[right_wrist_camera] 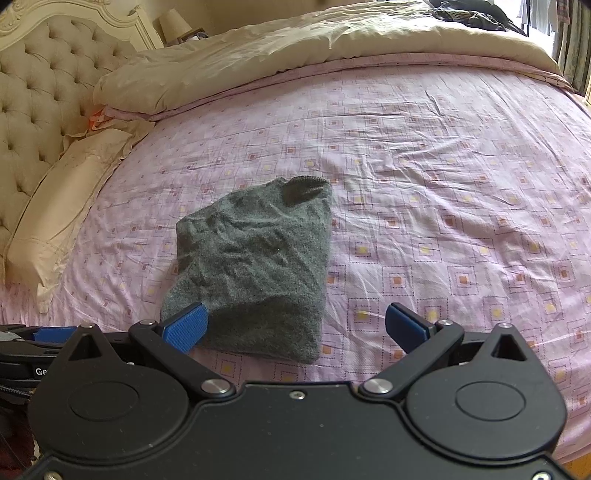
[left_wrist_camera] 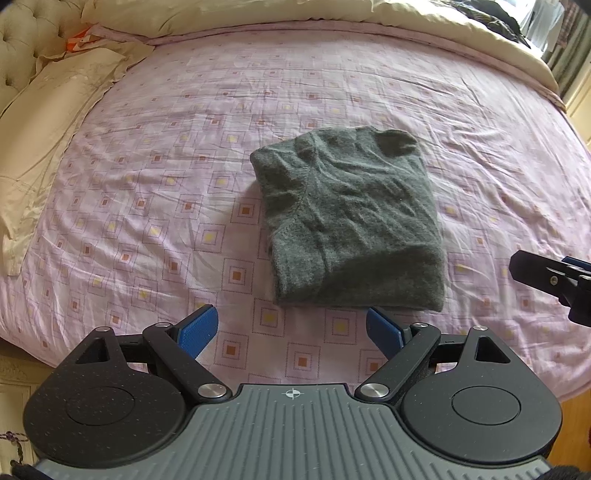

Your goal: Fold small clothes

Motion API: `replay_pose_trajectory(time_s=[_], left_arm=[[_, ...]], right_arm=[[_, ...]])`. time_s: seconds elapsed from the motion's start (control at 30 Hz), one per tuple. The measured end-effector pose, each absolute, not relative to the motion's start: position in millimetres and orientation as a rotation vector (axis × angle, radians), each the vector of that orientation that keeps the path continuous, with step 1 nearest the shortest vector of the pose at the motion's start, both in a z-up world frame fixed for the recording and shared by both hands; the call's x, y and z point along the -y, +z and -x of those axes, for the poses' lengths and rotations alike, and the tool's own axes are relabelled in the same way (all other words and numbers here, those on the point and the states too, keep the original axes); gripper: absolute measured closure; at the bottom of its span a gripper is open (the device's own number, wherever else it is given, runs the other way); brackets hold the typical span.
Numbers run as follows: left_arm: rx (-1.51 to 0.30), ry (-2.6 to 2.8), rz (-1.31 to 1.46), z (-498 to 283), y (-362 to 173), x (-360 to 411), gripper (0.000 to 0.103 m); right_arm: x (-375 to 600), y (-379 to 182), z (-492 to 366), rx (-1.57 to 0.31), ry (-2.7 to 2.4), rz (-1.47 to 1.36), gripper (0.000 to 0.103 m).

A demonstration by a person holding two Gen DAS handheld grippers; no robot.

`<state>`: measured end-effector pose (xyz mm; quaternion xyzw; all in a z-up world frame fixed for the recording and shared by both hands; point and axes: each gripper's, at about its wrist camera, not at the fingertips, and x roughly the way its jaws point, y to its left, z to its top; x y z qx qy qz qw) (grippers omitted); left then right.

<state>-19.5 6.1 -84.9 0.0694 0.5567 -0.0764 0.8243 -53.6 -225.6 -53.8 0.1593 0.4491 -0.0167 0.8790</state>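
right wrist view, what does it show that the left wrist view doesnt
Only the right wrist view shows the bedside lamp, the carved top of the tufted headboard, and the right claw open wide. Only the left wrist view shows the left claw open over bare sheet, and wood floor past the bed's edge. Both show the folded grey sweater on the pink patterned sheet, the cream duvet and the pillow.
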Motion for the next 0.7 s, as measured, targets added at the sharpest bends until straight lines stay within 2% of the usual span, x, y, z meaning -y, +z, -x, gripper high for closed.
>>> replay_pose_trajectory(time_s=[0.7], left_arm=[[-1.191, -0.166, -0.152, 14.2, -88.3, -2.4, 0.015]], right_arm=[[225.1, -60.8, 44.8, -0.96, -0.02, -0.357, 0.001]])
